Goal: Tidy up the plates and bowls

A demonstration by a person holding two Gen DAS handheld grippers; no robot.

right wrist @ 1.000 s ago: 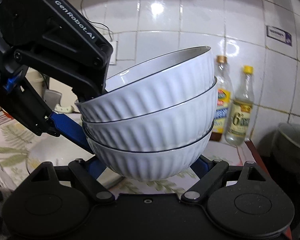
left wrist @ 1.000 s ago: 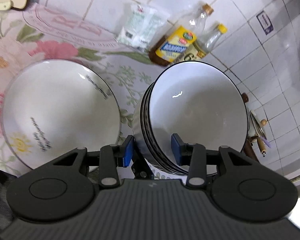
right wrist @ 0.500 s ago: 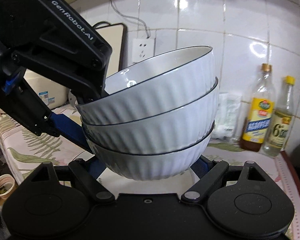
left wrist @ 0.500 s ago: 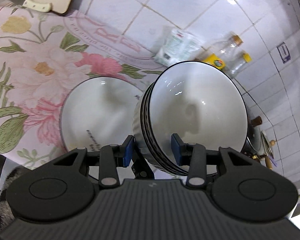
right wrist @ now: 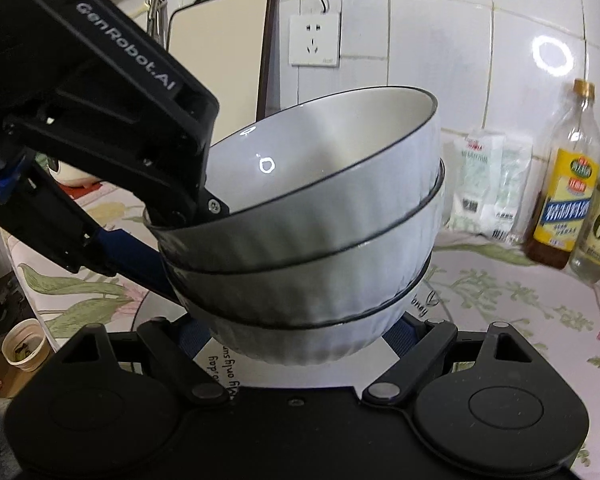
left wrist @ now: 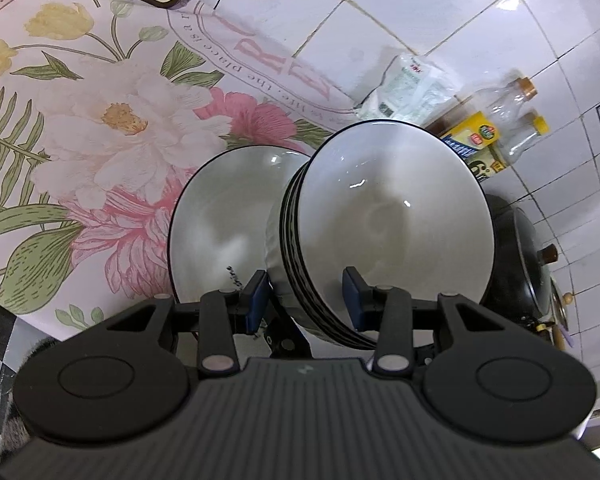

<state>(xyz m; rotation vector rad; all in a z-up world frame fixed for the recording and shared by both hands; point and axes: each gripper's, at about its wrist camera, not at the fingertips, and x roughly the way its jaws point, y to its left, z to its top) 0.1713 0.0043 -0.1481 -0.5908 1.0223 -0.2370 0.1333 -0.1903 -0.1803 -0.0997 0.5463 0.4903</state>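
Observation:
Both grippers hold a stack of three white ribbed bowls (left wrist: 392,216) (right wrist: 308,240) with black rims in the air, tilted. My left gripper (left wrist: 305,298) (right wrist: 176,240) is shut on the near rims, one finger inside the top bowl and one outside. My right gripper (right wrist: 296,336) grips the bottom bowl from below, a blue finger on each side of it. A white plate (left wrist: 220,220) (right wrist: 220,364) with a black rim and small lettering lies on the floral tablecloth (left wrist: 100,132), just under and to the left of the stack.
Two oil bottles (right wrist: 564,184) (left wrist: 496,128) and a white packet (right wrist: 484,184) (left wrist: 408,88) stand by the tiled wall. A cutting board (right wrist: 220,56) leans beside a socket (right wrist: 314,40). A black lidded pot (left wrist: 520,256) sits to the right. A paper cup (right wrist: 22,344) stands low on the left.
Both grippers have carried the bowl stack sideways along the counter and a little lower. The plate now lies right under the stack, and the bottles have slid away to the right.

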